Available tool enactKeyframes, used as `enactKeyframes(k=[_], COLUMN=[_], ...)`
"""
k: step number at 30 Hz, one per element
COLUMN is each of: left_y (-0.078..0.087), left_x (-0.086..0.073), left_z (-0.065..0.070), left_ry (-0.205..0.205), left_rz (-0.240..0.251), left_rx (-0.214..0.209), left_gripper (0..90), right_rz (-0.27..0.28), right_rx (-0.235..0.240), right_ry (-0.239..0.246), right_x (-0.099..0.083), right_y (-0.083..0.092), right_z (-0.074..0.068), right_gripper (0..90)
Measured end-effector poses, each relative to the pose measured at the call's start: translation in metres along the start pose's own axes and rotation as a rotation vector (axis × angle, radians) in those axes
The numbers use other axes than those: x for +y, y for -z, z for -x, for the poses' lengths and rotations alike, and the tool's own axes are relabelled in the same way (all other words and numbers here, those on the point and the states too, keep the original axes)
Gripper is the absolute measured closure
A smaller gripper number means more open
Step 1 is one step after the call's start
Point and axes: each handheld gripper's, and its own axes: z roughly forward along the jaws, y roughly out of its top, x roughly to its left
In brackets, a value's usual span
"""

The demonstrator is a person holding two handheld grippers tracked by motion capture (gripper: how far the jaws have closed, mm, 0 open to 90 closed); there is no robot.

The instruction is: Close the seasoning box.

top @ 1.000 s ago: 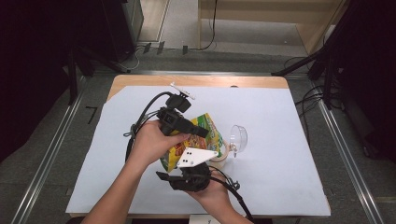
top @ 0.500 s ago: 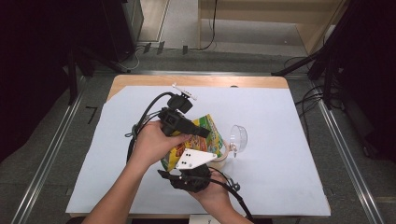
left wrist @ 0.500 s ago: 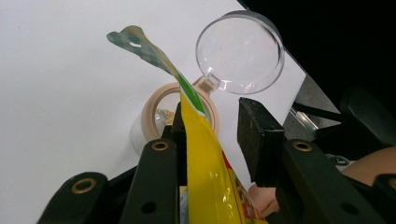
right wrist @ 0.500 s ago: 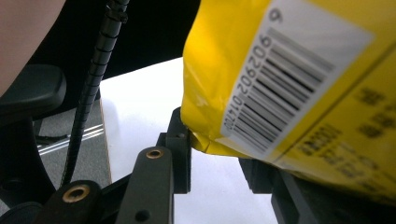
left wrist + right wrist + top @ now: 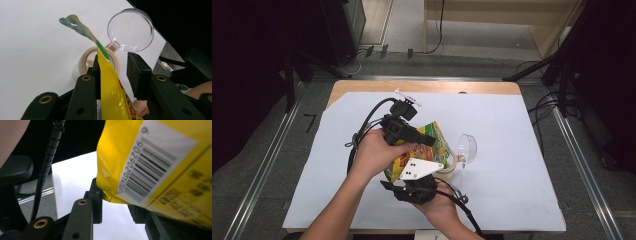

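Since the earlier high view almost nothing had shifted: both hands stayed where they were over the middle of the worktop, and the only change I caught was the right gripper's jaws, which had just been closing, with the bag's lower end between them.

High view: I saw the yellow snack bag (image 5: pixel 438 143) held up between my two grippers above the white sheet on the worktop (image 5: pixel 522 130). The left gripper (image 5: pixel 424 140) came across from the left at the bag's upper part; the right gripper (image 5: pixel 419 181) sat below it under its grey plate, nearer the worktop's front edge. Just right of the bag stood a beige-rimmed jar (image 5: pixel 451 167) with its clear lid (image 5: pixel 467 148) swung open beside it.

Left gripper view: the jaws were partly open. The bag's edge (image 5: pixel 110 85) lay against the left jaw's pad; the right jaw stood clear of it, a gap between. The bag's torn top curled over the jar's mouth (image 5: pixel 85 62), the clear lid (image 5: pixel 130 30) just beyond.

Right gripper view: the bag's barcode corner (image 5: pixel 150 170) hung between the jaws. It touched the left jaw; the right jaw was mostly hidden behind the bag, so I could not tell whether it pressed.
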Motion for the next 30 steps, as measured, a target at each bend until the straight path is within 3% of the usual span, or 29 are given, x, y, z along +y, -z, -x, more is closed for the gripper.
enactKeyframes(k=[30], left_y=[0.0063], left_x=[-0.0006], left_z=[-0.0027], left_ry=[0.004], left_rz=[0.018], left_rx=[0.020], left_gripper=[70.1], right_rz=[-0.001], right_rx=[0.014], right_ry=[-0.006], right_x=[0.0043], right_y=[-0.0042], right_z=[0.0007], right_gripper=[69.4])
